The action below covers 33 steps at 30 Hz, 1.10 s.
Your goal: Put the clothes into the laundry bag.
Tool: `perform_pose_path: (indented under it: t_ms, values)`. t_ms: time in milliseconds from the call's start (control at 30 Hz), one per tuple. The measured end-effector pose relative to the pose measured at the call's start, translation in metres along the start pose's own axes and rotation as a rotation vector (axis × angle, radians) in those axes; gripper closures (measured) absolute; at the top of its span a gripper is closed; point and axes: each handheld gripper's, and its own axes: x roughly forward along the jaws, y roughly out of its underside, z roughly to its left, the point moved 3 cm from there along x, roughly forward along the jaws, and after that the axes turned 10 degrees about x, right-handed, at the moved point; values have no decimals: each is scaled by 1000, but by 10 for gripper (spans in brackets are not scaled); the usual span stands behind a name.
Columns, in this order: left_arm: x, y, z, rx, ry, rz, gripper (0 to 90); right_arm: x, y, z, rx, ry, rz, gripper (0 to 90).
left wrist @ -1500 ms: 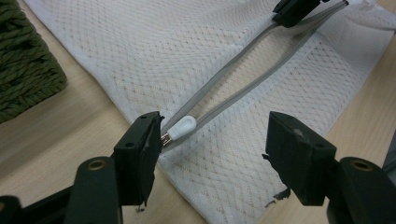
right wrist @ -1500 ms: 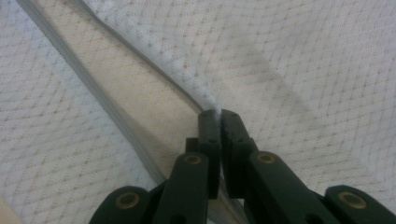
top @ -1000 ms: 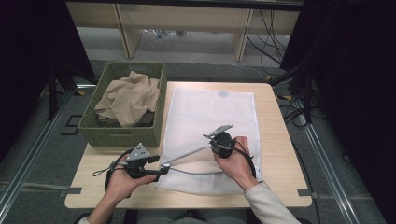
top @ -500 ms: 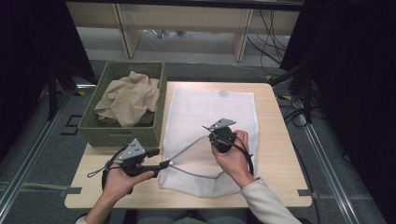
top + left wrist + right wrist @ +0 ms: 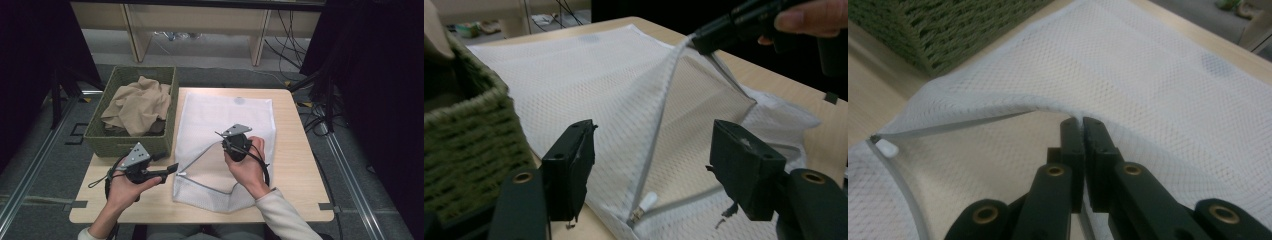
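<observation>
at six o'clock of the white mesh laundry bag [image 5: 220,125], right gripper [image 5: 226,137] clamps its zipper edge; left gripper [image 5: 172,169], just widened and empty, should lift the lower lip.

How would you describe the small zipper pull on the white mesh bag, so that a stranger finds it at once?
On the wooden table, right of the green woven basket, lies a white mesh bag. Follow its grey zipper line down to the bag's near left corner. There sits the zipper pull, a small white tab, the only solid piece on the netting.
</observation>
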Motion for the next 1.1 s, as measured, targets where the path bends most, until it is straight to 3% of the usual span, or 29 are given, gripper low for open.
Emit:
perform_pose_path:
  t_ms: [233, 633, 867, 933, 967, 1100]
  values:
    - [-8, -23, 26, 22, -128, -53, 228, -1, 0, 1, 3, 8, -23, 892]
    - [-3, -48, 77, 45, -300, -25, 129, -2, -1, 1, 2, 2, -31, 892]
    - [11, -47, 110, 18, -345, 32, 110, -2, -1, 1, -1, -2, -22, 891]
    - [14, -48, 116, 0, -350, 45, 109, -2, 0, 3, 27, -2, -21, 891]
    - [16, -48, 119, -9, -352, 51, 108, -2, -1, 0, -4, -1, -27, 891]
    - [21, -50, 136, -16, -382, 87, 110, -1, 0, 0, 0, -1, -16, 891]
